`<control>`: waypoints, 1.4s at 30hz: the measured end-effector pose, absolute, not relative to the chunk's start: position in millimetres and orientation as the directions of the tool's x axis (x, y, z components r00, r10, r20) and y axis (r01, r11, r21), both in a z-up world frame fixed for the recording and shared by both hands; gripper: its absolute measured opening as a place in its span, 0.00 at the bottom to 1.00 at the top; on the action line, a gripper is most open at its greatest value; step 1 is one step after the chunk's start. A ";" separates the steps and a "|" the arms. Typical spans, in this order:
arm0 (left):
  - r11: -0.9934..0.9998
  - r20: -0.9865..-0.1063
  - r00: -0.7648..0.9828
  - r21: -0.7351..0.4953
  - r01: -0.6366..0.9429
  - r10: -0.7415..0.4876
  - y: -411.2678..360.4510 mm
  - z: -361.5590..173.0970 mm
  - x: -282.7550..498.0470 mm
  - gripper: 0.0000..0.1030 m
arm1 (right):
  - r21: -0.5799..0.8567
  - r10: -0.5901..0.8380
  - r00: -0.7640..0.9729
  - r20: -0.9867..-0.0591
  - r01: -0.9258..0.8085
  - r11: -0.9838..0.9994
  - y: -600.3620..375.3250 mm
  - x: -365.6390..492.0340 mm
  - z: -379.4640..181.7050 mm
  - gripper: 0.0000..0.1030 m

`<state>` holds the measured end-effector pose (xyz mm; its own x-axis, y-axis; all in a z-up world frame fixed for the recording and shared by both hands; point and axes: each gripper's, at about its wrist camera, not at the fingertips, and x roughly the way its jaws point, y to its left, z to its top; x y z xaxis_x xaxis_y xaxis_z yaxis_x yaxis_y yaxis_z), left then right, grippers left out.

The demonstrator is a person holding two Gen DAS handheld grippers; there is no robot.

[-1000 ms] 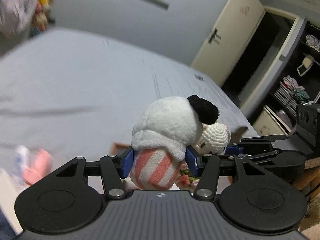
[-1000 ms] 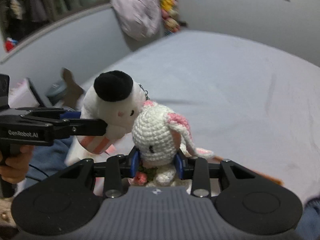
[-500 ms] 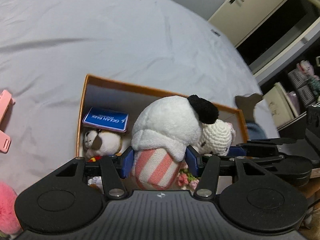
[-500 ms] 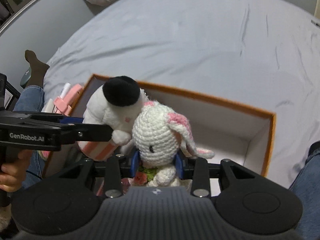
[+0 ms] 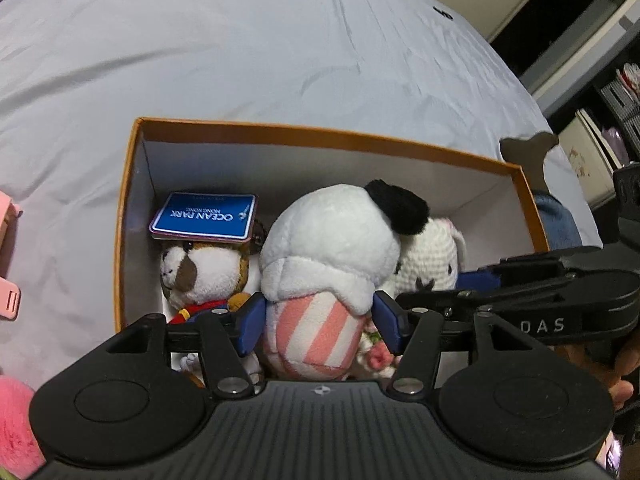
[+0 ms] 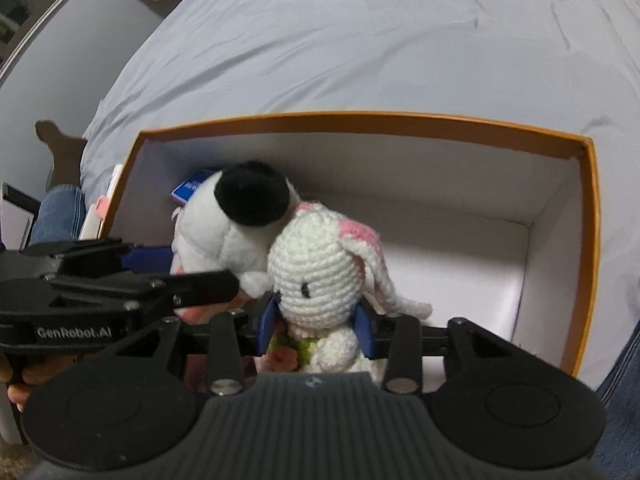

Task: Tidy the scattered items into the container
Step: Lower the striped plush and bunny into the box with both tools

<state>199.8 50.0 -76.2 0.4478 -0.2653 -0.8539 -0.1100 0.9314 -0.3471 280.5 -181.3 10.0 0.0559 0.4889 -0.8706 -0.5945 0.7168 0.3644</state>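
1. Left wrist view: the left tongs (image 5: 318,322) are pointing steeply down into the orange-rimmed cardboard box with white inside walls (image 5: 320,136), which is lying on the grey bedsheet (image 5: 240,48).
2. Between the blue pads (image 5: 250,320) a white plush toy with a black ear and a pink-and-white striped base (image 5: 328,252) is standing upright, base toward the camera, head toward the far wall; the jaws are opening, and the right pad is showing a gap from the stripes.
3. A brown-and-white plush dog (image 5: 200,272) is lying in the box's left end, under a blue card reading "OCEAN PARK", upside down (image 5: 204,216).
4. The right tongs (image 5: 472,280) are reaching in from the right; "DAS" is readable on their arm.
5. Right wrist view: the right tongs (image 6: 318,320) are likewise angling down over the box (image 6: 576,240), jaws opening around a white crocheted rabbit with pink-lined ears (image 6: 320,276), upright, ears drooping right.
6. The left tongs (image 6: 180,272) are crossing in from the left, lettered "GenRobot.AI"; a person's hand (image 6: 16,384) is gripping their handle.
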 end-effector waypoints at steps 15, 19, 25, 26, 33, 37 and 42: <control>0.937 -0.857 0.425 -0.345 -0.057 -0.290 51.1 -69.8 194.4 0.42 | 0.393 0.514 0.080 -0.854 -0.548 0.738 -211.8 276.6 15.9 0.49; 0.960 -0.895 0.372 -0.278 -0.034 -0.246 43.2 -78.9 194.8 0.35 | 0.397 0.509 0.085 -0.857 -0.522 0.755 -210.1 278.6 8.0 0.45; 0.968 -0.909 0.352 -0.251 -0.033 -0.224 43.6 -80.3 190.1 0.32 | 0.428 0.532 0.064 -0.845 -0.515 0.743 -199.9 283.8 3.5 0.31; 0.967 -0.908 0.354 -0.253 -0.035 -0.225 44.7 -79.9 189.7 0.32 | 0.434 0.533 0.053 -0.844 -0.516 0.738 -197.6 284.4 2.6 0.31; 0.961 -0.879 0.410 -0.277 -0.027 -0.242 54.8 -57.7 180.4 0.32 | 0.486 0.568 0.004 -0.823 -0.513 0.707 -198.7 288.9 6.6 0.27; 0.961 -0.877 0.424 -0.272 -0.051 -0.226 61.9 -57.6 182.2 0.27 | 0.478 0.552 0.002 -0.834 -0.497 0.724 -194.9 292.0 0.8 0.27; 0.968 -0.893 0.404 -0.244 -0.062 -0.199 44.5 -74.1 192.4 0.22 | 0.438 0.528 0.027 -0.849 -0.521 0.732 -188.7 282.3 -1.9 0.27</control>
